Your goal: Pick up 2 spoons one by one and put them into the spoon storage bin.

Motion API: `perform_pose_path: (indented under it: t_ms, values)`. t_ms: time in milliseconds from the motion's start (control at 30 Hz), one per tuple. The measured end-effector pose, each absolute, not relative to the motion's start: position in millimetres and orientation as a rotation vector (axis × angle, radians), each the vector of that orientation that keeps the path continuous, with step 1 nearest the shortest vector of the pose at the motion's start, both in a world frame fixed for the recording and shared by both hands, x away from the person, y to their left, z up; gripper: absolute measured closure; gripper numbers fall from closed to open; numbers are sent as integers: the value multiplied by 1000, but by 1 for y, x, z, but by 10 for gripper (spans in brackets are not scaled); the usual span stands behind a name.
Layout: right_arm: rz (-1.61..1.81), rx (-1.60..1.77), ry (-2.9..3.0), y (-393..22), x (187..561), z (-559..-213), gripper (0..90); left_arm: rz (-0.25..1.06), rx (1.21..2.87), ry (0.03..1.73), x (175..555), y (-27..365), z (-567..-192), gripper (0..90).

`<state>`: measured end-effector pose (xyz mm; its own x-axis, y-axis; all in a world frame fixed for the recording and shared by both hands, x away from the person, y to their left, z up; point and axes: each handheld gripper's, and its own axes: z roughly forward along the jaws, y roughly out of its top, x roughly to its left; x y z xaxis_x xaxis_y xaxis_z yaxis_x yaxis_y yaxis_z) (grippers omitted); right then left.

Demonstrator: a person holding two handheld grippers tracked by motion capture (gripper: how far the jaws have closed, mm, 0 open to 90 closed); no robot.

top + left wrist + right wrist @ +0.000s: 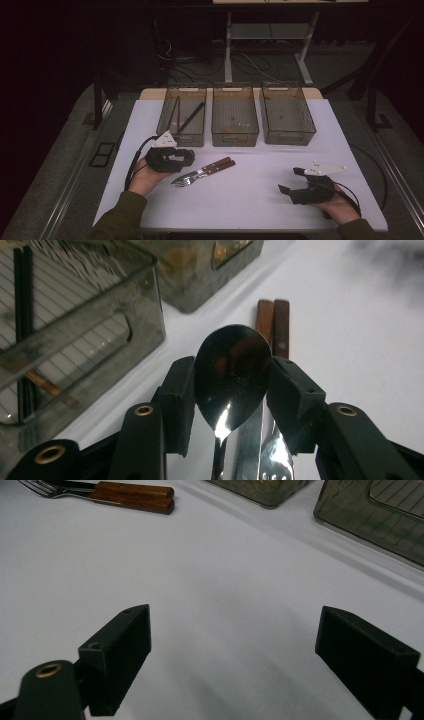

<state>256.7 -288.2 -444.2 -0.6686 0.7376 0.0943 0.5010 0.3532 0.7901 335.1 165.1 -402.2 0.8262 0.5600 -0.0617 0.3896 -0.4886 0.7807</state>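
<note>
- Spoon (232,375) right up close in the left gripper view, its bowl pinched edge to edge between the two black jaws of the left gripper (231,390), handle hanging down below them.
- Risk one, as I judge it: a smooth, curved steel bowl gripped by its rims is slippery, so any tilt or jolt could let it swivel or slide out onto the cutlery underneath.
- Just below, the fork (276,460) and a knife blade lie on the white table (260,200), wooden handles (274,322) side by side; a dropped spoon would land on them and scatter them.
- Over on the other side, the right gripper (292,191) rests low above bare table, well apart from the cutlery, jaws wide and holding nothing.
- Farther off, three smoky plastic bins (234,115) stand in a row; the left bin (182,116) holds dark chopsticks. Clipping a bin wall with the spoon could knock it loose.
- Writing: none I can read; no brand or label shows on the bins, the cutlery or the grippers.
</note>
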Motion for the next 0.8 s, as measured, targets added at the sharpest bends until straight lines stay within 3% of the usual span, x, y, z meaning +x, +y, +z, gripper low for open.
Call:
perform_pose_path:
  t_ms: [800]
  values:
    - [1228,1120,2333,-289,257,-444,144,289,1997,691,368,137,-349,547]
